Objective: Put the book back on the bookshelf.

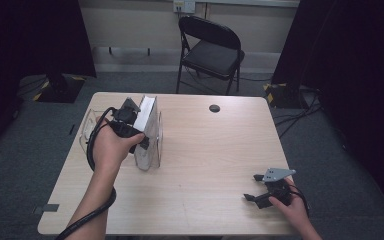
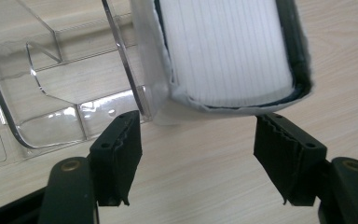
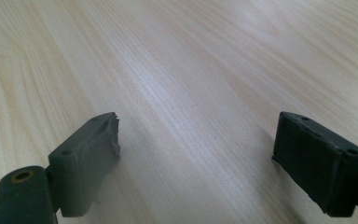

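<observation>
The thick white-paged book in a dark cover (image 2: 228, 51) stands upright in the clear plastic file holder (image 2: 51, 93) on the pale wooden bench (image 1: 205, 165) (slotted for storage); left tongs (image 2: 198, 140) gape, touching nothing; right tongs (image 3: 196, 154) rest wide, empty.

I saw a black folding chair (image 1: 210, 47) standing at twelve o'clock beyond the bench (image 1: 205, 165), whose far edge carried a dark grommet (image 1: 214, 108); a wall socket (image 1: 184, 6) sat above.

Dim, even overhead light in the high view leaves black curtains at 9 and 3 o'clock; the table (image 1: 200, 165) is softly lit, shadows faint. Glare streaks the clear plastic holder (image 2: 51, 93). Both close views seem slightly soft, perhaps motion blur
</observation>
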The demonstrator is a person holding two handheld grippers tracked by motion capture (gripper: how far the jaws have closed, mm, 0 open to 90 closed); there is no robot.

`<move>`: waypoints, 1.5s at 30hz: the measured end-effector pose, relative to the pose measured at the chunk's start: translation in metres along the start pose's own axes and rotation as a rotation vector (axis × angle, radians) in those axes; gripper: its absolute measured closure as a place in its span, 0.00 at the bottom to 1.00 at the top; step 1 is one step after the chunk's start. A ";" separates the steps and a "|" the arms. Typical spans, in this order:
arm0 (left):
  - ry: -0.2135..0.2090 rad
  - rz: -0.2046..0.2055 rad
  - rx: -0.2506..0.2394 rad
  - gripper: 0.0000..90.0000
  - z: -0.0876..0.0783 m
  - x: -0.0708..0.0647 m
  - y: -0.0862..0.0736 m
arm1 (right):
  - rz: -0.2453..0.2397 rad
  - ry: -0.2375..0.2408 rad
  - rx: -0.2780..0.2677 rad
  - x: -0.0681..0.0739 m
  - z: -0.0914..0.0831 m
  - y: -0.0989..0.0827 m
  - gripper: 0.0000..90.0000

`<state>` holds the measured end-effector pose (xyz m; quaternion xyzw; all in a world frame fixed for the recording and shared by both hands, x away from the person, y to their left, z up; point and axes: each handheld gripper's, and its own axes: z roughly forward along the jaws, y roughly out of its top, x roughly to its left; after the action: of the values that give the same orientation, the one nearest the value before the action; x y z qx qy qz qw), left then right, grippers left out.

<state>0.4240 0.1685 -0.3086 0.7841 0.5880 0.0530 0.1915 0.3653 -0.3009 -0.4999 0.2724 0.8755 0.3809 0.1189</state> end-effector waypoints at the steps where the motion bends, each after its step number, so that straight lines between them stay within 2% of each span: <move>1: 0.002 0.002 -0.004 0.35 0.000 0.000 -0.001 | 0.000 0.000 0.000 0.000 0.000 0.000 0.15; 8: -0.013 0.027 0.000 0.35 0.001 -0.003 -0.004 | 0.001 -0.001 0.001 0.000 0.000 0.000 0.15; 9: -0.012 0.021 -0.002 0.35 0.001 -0.003 -0.005 | 0.001 0.000 0.001 0.000 0.000 0.000 0.15; 13: -0.013 0.047 -0.008 0.34 0.001 -0.003 -0.007 | 0.000 0.000 0.000 0.000 0.000 0.000 0.15; 14: -0.017 0.040 -0.009 0.34 0.001 -0.004 -0.007 | -0.001 0.000 0.000 0.000 0.000 0.000 0.15; 18: -0.025 0.055 -0.005 0.34 0.003 -0.003 -0.010 | -0.001 0.001 0.000 0.000 0.000 0.000 0.15; 19: -0.023 0.043 -0.008 0.34 0.004 -0.004 -0.011 | -0.001 0.000 0.000 0.000 0.000 0.000 0.15; 21: -0.030 0.059 -0.003 0.34 0.005 -0.003 -0.012 | -0.001 0.000 0.000 0.000 0.000 0.000 0.15; 22: -0.029 0.051 -0.006 0.34 0.005 -0.004 -0.013 | -0.002 0.001 0.000 0.000 0.000 0.000 0.15; 26: -0.034 0.059 -0.004 0.34 0.008 -0.005 -0.016 | -0.002 0.001 0.000 0.000 0.000 0.000 0.15; 34: -0.051 0.091 -0.013 0.34 0.010 -0.009 -0.022 | -0.003 0.001 -0.001 0.000 0.000 0.000 0.15; 45: -0.074 0.100 -0.019 0.34 0.019 -0.011 -0.033 | -0.003 0.001 0.000 0.000 0.000 0.000 0.15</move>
<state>0.3970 0.1614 -0.3360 0.8119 0.5403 0.0390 0.2175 0.3655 -0.3007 -0.4999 0.2710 0.8759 0.3812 0.1189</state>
